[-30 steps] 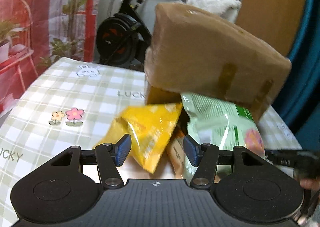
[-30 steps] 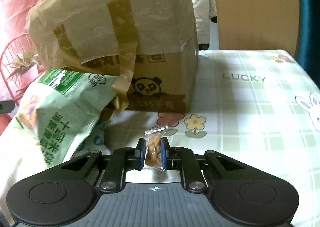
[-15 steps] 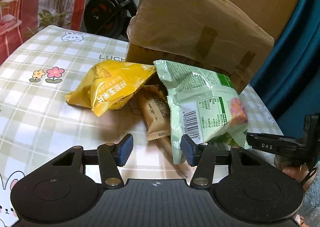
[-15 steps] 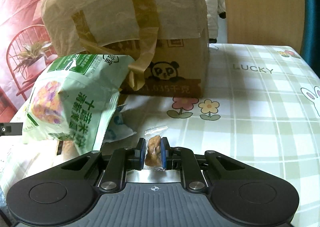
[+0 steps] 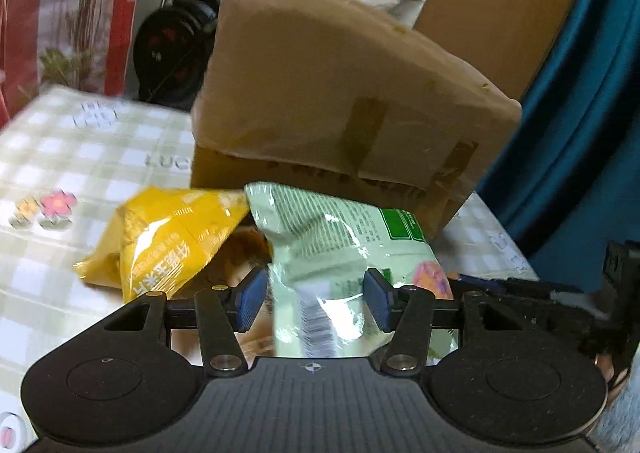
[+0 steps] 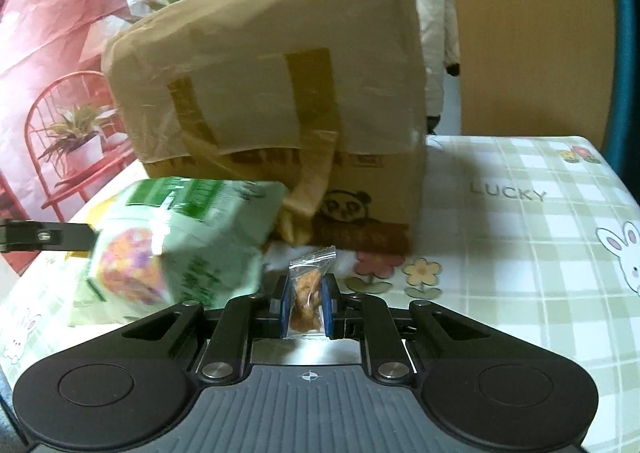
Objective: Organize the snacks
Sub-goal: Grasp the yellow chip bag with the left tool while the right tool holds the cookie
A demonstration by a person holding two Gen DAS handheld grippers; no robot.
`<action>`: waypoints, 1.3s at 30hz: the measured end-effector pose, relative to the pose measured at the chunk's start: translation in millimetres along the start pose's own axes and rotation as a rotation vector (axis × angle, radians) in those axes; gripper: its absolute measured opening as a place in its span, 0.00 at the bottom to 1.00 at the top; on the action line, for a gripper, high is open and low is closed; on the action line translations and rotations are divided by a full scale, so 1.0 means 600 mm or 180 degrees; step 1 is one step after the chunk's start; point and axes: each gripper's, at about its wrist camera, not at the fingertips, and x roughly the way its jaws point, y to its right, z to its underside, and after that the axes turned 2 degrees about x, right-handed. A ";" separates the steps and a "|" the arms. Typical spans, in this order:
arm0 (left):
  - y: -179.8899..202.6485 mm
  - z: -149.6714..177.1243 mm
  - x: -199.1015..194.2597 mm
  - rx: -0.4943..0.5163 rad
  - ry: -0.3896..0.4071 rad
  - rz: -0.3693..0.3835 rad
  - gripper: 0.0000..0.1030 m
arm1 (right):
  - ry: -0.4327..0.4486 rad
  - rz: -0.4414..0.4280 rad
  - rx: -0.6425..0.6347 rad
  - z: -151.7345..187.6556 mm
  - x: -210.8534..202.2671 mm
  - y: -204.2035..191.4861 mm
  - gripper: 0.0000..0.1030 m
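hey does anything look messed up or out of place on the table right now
Yes. The cardboard box is wrapped in crumpled brown paper, with a tape strip peeling loose at its front. The yellow bag and green bag lie jumbled against it.

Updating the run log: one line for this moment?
left gripper: open around green snack bag | right gripper: shut on small snack packet

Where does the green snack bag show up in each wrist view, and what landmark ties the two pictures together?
Left wrist: the green snack bag sits center, between the open left gripper fingers, beside the yellow snack bag.
Right wrist: the bag is at left, next to the right gripper, which is shut on a small clear snack packet.
Shared landmark: the taped cardboard box directly behind it.
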 end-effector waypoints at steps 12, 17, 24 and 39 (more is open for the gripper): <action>0.053 0.032 0.032 0.0103 -0.0193 0.0465 0.50 | 0.0026 0.0102 -0.0067 0.014 -0.043 0.002 0.14; 0.084 0.056 0.068 0.0201 -0.0316 0.0565 0.50 | 0.0092 0.0237 -0.0046 0.014 -0.075 0.020 0.14; 0.066 0.036 0.006 0.0270 0.0138 0.0467 0.52 | 0.0323 0.0189 -0.0154 -0.021 -0.101 0.009 0.14; -0.038 0.025 0.015 0.1093 0.0156 -0.0882 0.82 | 0.0281 -0.0050 -0.0266 -0.051 -0.065 -0.047 0.14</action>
